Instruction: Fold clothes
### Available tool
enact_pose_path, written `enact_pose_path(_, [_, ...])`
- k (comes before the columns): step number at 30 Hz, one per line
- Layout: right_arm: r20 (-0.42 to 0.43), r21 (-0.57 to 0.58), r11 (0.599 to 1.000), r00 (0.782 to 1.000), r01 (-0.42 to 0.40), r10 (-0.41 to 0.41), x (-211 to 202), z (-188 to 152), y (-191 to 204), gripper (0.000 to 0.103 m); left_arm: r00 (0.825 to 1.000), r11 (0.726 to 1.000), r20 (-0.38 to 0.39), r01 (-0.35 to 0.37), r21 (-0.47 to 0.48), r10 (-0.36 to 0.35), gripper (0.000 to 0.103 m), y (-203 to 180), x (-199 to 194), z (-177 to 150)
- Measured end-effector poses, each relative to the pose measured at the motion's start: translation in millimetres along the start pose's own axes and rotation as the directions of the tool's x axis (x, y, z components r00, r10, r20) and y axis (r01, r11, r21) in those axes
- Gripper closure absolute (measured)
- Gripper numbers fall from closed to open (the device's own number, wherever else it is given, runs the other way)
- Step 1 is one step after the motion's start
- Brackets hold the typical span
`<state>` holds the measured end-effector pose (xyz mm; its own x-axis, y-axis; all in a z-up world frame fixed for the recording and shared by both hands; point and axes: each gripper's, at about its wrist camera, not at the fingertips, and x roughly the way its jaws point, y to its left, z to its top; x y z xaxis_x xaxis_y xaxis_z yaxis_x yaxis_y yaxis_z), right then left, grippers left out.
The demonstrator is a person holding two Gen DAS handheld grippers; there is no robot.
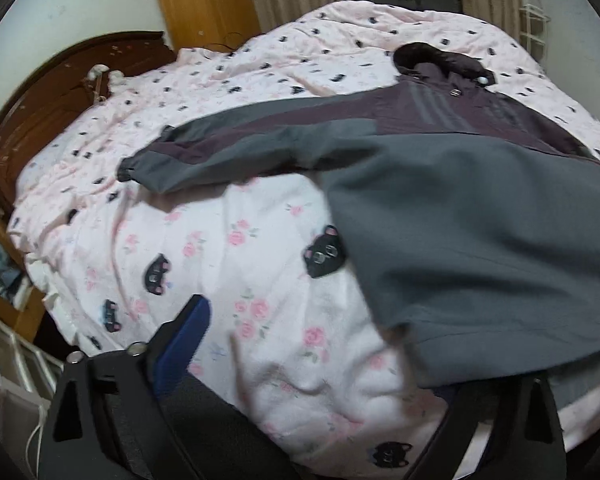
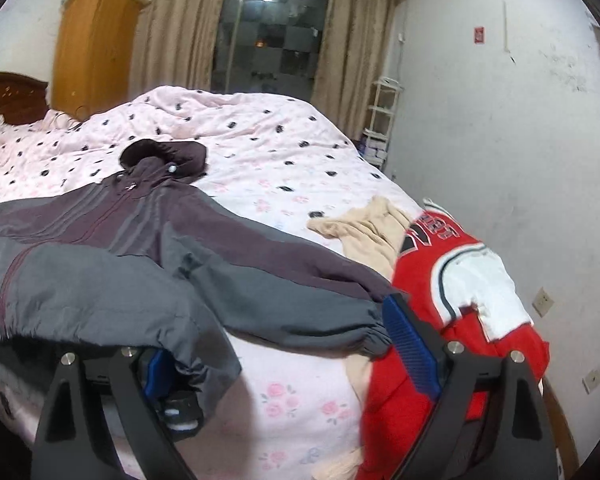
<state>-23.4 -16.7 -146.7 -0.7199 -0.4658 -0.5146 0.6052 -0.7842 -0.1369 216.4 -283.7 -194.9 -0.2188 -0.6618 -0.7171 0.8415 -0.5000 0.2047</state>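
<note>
Laid front-up across the bed point(image 1: 260, 280), hood toward the far side, both sleeves out sideways: the grey-and-purple jacket point(image 1: 460, 220). Left claw point(image 1: 332, 344) spread wide, one finger bare above the quilt, the other buried under the near hem. Right claw point(image 2: 280, 356) likewise spread, hem draped over the inner finger, outer finger just beside the sleeve cuff point(image 2: 376, 340). Pinching nothing, as far as can be told. Fits either a garment just smoothed flat or a hem about to be gripped; hard to say which. For a clean fold, judging from here: work at matching points of the hem, both claws level, keeping the zip line straight. Bite deep into the cloth rather than at the very edge, given a thin, slippery-looking shell. Catch jacket layers only, never the quilt beneath. Mind the red jersey point(image 2: 460, 280) and the beige garment point(image 2: 372, 232) close by the right sleeve; keep the cuff from dragging across either.
</note>
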Motion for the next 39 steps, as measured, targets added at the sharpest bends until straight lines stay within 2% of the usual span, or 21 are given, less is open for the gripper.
enact_pose_path(6, [0.008, 0.012, 1.0, 1.0, 0.007, -0.007, -0.6, 2.4, -11.1, 0.01, 0.991, 0.988, 0.069, -0.119, 0.094, 0.113, 0.004, 8.3, -29.5, -2.7])
enact_pose_path(12, [-0.056, -0.038, 0.998, 0.998, -0.042, 0.04, 4.2, -4.1, -5.5, 0.01, 0.977, 0.952, 0.103, -0.207, 0.227, 0.188, 0.004, 26.7, -39.3, -8.0])
enact_pose_path(16, [-0.065, -0.117, 0.992, 0.997, -0.045, 0.037, -1.4, -9.8, 6.5, 0.01, 0.985, 0.959, 0.054, -0.172, 0.226, 0.164, 0.004, 40.9, -34.9, -4.8])
enact_pose_path(19, [-0.053, -0.16, 0.987, 0.998, -0.03, 0.021, -8.3, -12.3, 10.3, 0.009, 0.998, 0.983, 0.025, -0.068, 0.171, 0.064, 0.004, 56.3, -40.6, 1.1])
enact_pose_path(21, [-0.04, -0.179, 0.984, 0.999, -0.018, 0.011, -13.6, -13.1, 10.1, 0.009, 0.998, 0.988, 0.056, -0.041, 0.147, 0.033, 0.004, 63.8, -49.4, 5.1])
enact_pose_path(22, [-0.031, -0.186, 0.982, 0.999, -0.014, 0.008, -16.1, -12.7, 9.5, 0.009, 0.994, 0.984, 0.096, -0.074, 0.162, 0.059, 0.004, 64.1, -54.8, 6.5])
enact_pose_path(23, [-0.021, -0.196, 0.981, 1.0, -0.009, 0.005, -18.3, -12.1, 9.2, 0.008, 0.981, 0.966, 0.153, -0.148, 0.212, 0.117, 0.0, 58.9, -59.2, 6.5])
enact_pose_path(24, [-0.011, -0.218, 0.976, 1.0, 0.003, -0.006, -20.0, -11.5, 10.9, 0.007, 0.961, 0.935, 0.214, -0.231, 0.27, 0.176, 0.0, 51.3, -62.8, 5.8])
enact_pose_path(25, [0.002, -0.254, 0.967, 1.0, 0.025, -0.026, -22.5, -11.8, 15.2, 0.006, 0.945, 0.906, 0.253, -0.283, 0.314, 0.208, 0.0, 45.1, -64.7, 5.2])
enact_pose_path(26, [0.014, -0.286, 0.957, 0.999, 0.044, -0.042, -24.7, -12.1, 19.0, 0.006, 0.935, 0.882, 0.275, -0.314, 0.352, 0.223, 0.0, 39.9, -65.5, 4.9])
enact_pose_path(27, [0.026, -0.31, 0.949, 0.998, 0.059, -0.054, -27.3, -12.5, 22.1, 0.006, 0.934, 0.866, 0.277, -0.323, 0.382, 0.226, 0.0, 37.2, -64.3, 4.8])
enact_pose_path(29, [0.027, -0.351, 0.934, 0.998, 0.07, -0.065, -29.2, -13.3, 26.4, 0.005, 0.943, 0.845, 0.252, -0.311, 0.435, 0.217, 0.0, 35.5, -58.8, 4.5])
enact_pose_path(32, [-0.069, -0.357, 0.934, 0.997, 0.01, -0.038, -19.9, -17.8, 22.3, 0.005, 0.965, 0.817, 0.17, -0.26, 0.515, 0.2, 0.0, 35.7, -41.2, -1.5])
enact_pose_path(34, [-0.127, -0.342, 0.94, 0.991, -0.012, -0.034, -12.8, -23.4, 16.6, 0.005, 0.97, 0.789, 0.132, -0.244, 0.564, 0.206, 0.0, 32.9, -30.3, -11.7])
enact_pose_path(36, [-0.177, -0.337, 0.941, 0.984, -0.029, -0.033, -7.2, -29.9, 13.5, 0.005, 0.973, 0.774, 0.109, -0.229, 0.59, 0.204, 0.0, 29.3, -24.9, -17.7])
enact_pose_path(39, [-0.237, -0.349, 0.934, 0.971, -0.07, -0.016, -1.1, -37.9, 13.2, 0.005, 0.971, 0.751, 0.111, -0.234, 0.618, 0.211, 0.0, 24.5, -19.7, -23.3])
